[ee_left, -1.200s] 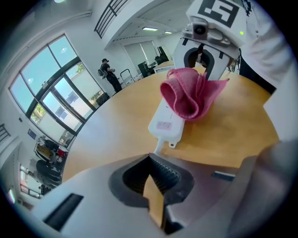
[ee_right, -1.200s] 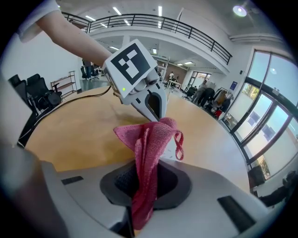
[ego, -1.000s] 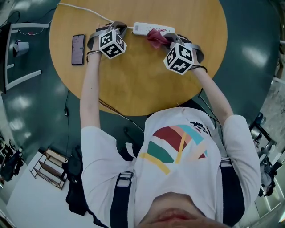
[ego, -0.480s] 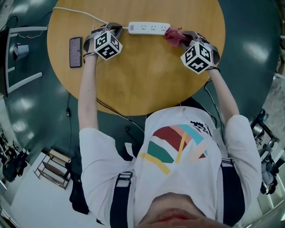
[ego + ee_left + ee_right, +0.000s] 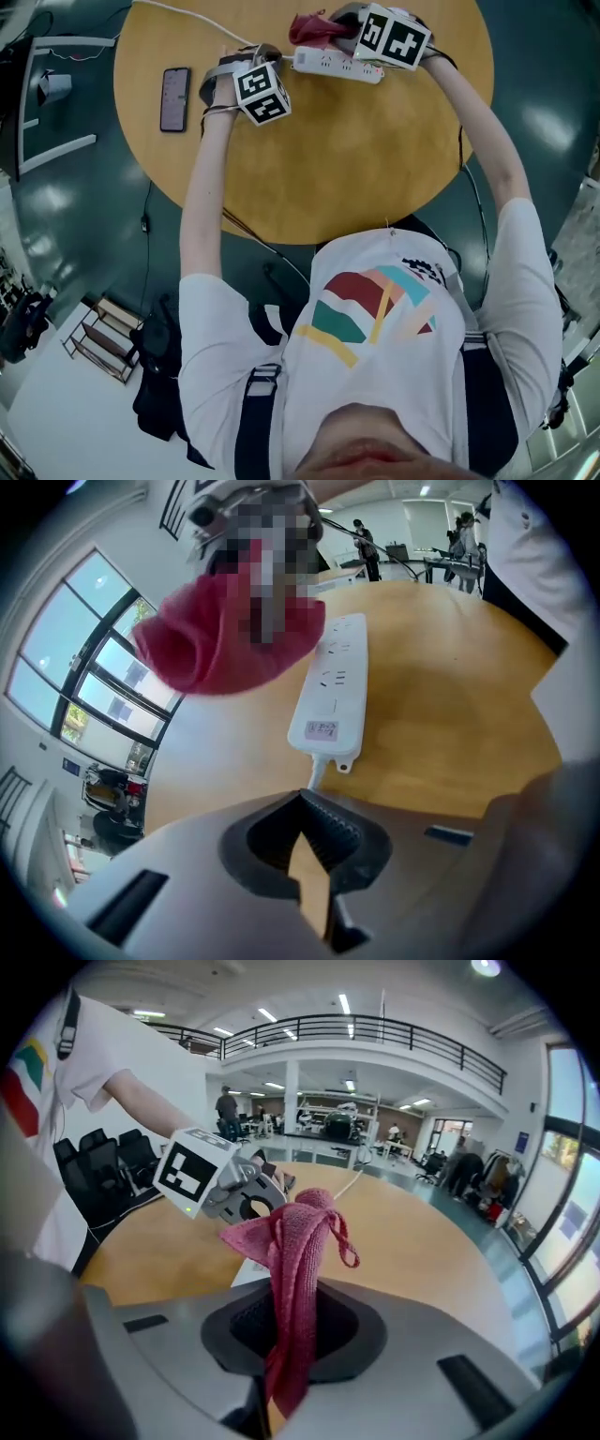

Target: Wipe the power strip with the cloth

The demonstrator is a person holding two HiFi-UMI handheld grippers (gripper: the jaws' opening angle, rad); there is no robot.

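- A white power strip (image 5: 337,66) is recorded lying flat on the round wooden table (image 5: 319,169), sockets upward, towards the far edge in the head view.
- Its white cable (image 5: 178,16) is led off from the end nearest the left gripper and across the table top towards the far left edge.
- The left gripper (image 5: 314,841) is held just short of that cable end and is pointed steeply down. Its jaws are pressed together, and no object is seen between the pads.
- In the left gripper view the cable is seen running up to the jaw tips. Whether it is touched there could not be determined.
- The right gripper (image 5: 291,1330) is clenched on a red knitted cloth (image 5: 295,1241). The cloth is pinched between the jaws and bunched up beyond the tips, with a loose loop hanging at one side.
- In the head view the right gripper is placed over the strip's right-hand end, and the cloth bunch is carried beside the strip's far long edge.
- Contact between cloth and strip could not be confirmed from any view.
- A dark smartphone (image 5: 174,98) is noted on the table to the left of the left gripper, well apart from the strip.
- Each gripper is held by the person at the end of a bare forearm.
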